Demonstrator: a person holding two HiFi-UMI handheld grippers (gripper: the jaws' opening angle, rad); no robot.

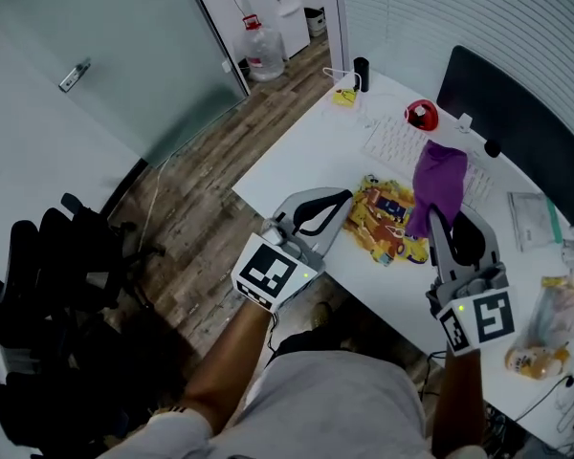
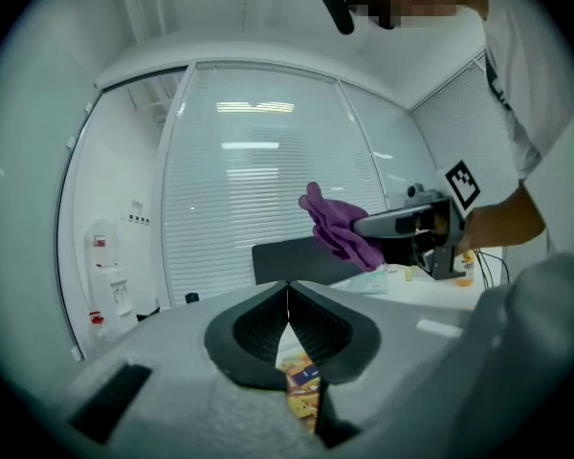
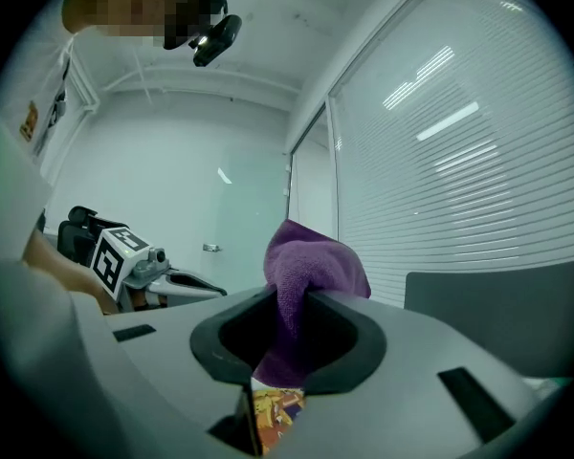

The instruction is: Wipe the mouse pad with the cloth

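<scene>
Purple cloth [image 1: 438, 175] in right gripper [image 1: 431, 216] above mouse pad [image 1: 385, 226]; left gripper [image 1: 345, 199] closed, empty, near pad's edge.

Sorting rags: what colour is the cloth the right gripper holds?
The cloth is purple; right gripper view shows it best.

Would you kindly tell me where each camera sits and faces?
Head view: on the person's head, looking down at the desk, mouse pad, left gripper and right gripper; forearms show.
Left gripper view: on the left gripper, along its shut fingers towards the blinds; torso, right arm show.
Right gripper view: on the right gripper, along fingers gripping the cloth, towards glass door; left hand shows.
Shared: each gripper view shows the other gripper.
</scene>
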